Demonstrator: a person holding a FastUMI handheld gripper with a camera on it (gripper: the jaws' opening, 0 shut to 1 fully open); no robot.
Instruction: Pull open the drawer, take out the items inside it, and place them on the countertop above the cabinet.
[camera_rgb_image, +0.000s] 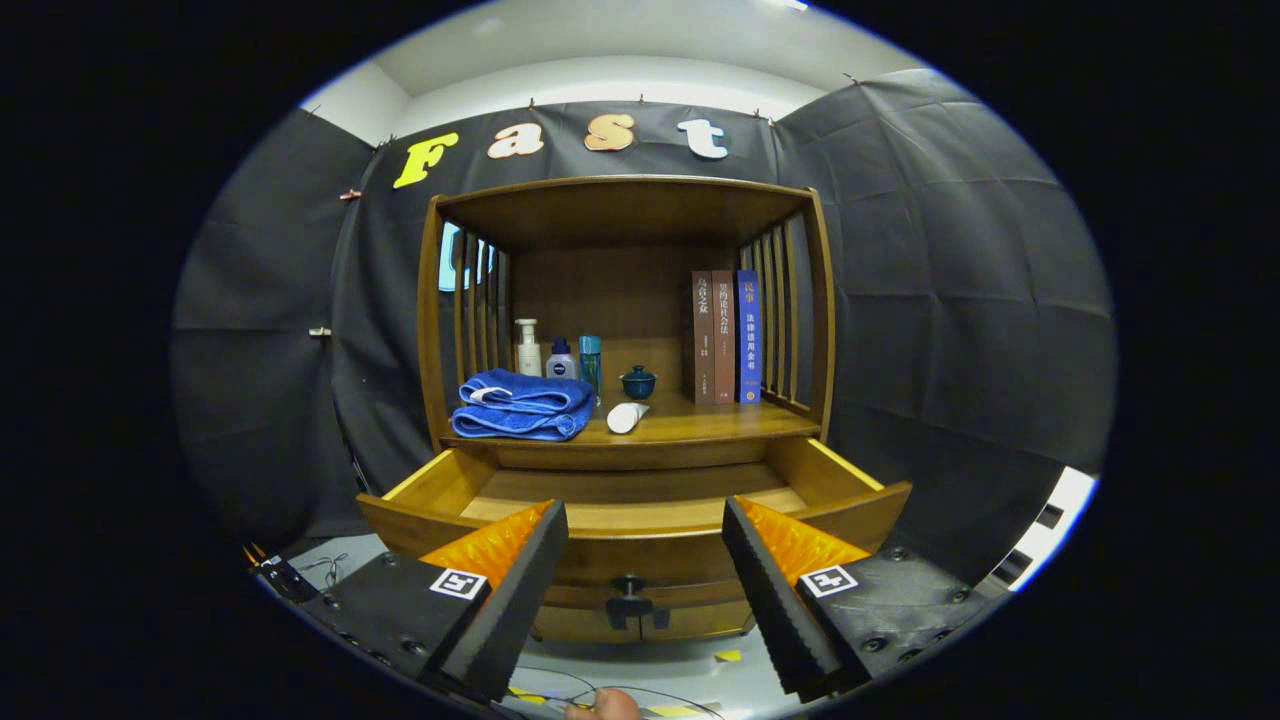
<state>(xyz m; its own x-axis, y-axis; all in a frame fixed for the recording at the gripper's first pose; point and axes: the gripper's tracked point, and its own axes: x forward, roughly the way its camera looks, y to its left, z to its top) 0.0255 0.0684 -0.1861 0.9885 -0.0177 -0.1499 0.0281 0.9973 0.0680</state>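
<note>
- My claw (645, 590) is level, facing the cabinet, fingers spread wide and gripping nothing.
- The drawer (634, 520) stands pulled open just ahead, its knob (628, 590) between my fingers.
- On the countertop (700, 425): folded blue towel (520, 404), white tube (626, 416), books (726, 336).

Gripper camera faces the cabinet (628, 330) front-on, near its open drawer (634, 520)

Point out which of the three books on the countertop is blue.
The blue book is the one nearest the slatted side, with two brown books beside it. The claw hangs open before the drawer.
</note>
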